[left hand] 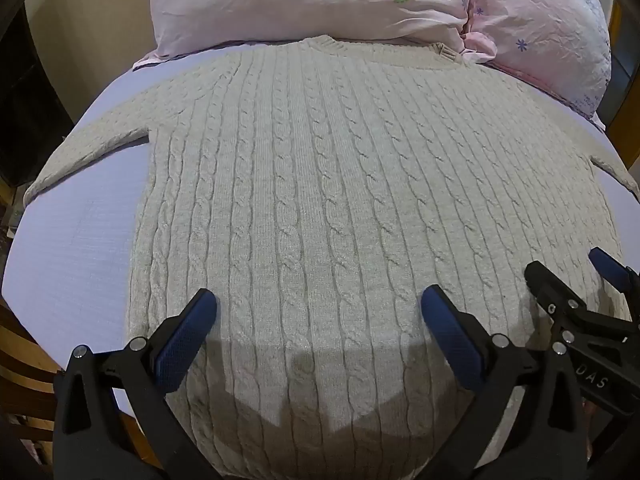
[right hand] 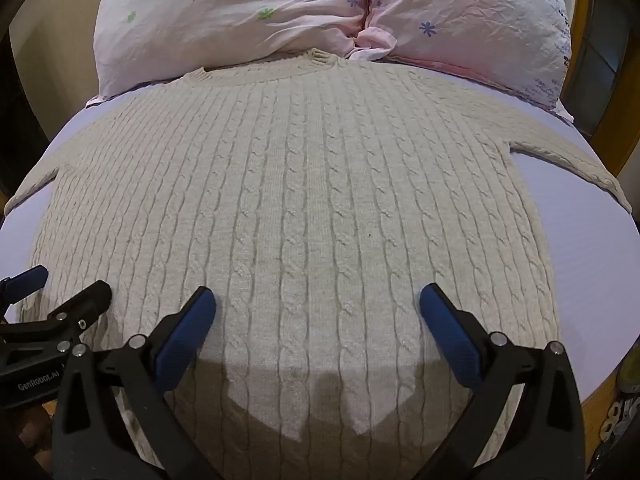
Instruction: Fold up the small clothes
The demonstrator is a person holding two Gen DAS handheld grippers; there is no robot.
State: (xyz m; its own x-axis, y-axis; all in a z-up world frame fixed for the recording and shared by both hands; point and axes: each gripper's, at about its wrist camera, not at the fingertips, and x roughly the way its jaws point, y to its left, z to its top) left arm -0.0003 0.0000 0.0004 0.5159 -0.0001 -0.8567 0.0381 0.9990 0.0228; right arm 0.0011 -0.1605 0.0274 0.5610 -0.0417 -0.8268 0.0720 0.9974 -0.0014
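A cream cable-knit sweater (left hand: 320, 200) lies flat on a lavender bed sheet (left hand: 72, 248), neck toward the pillows, both sleeves spread outward. It also shows in the right wrist view (right hand: 304, 208). My left gripper (left hand: 318, 308) is open and empty, hovering over the sweater's lower part near the hem. My right gripper (right hand: 318, 304) is open and empty, also over the lower part, to the right of the left one. The right gripper shows at the right edge of the left wrist view (left hand: 568, 280); the left gripper shows at the left edge of the right wrist view (right hand: 60, 292).
Two pink flowered pillows (left hand: 312, 0) (right hand: 472, 20) lie at the head of the bed, just beyond the sweater's collar. A wooden bed frame (left hand: 24, 364) shows at the lower left, and wood edges at the right (right hand: 596, 408).
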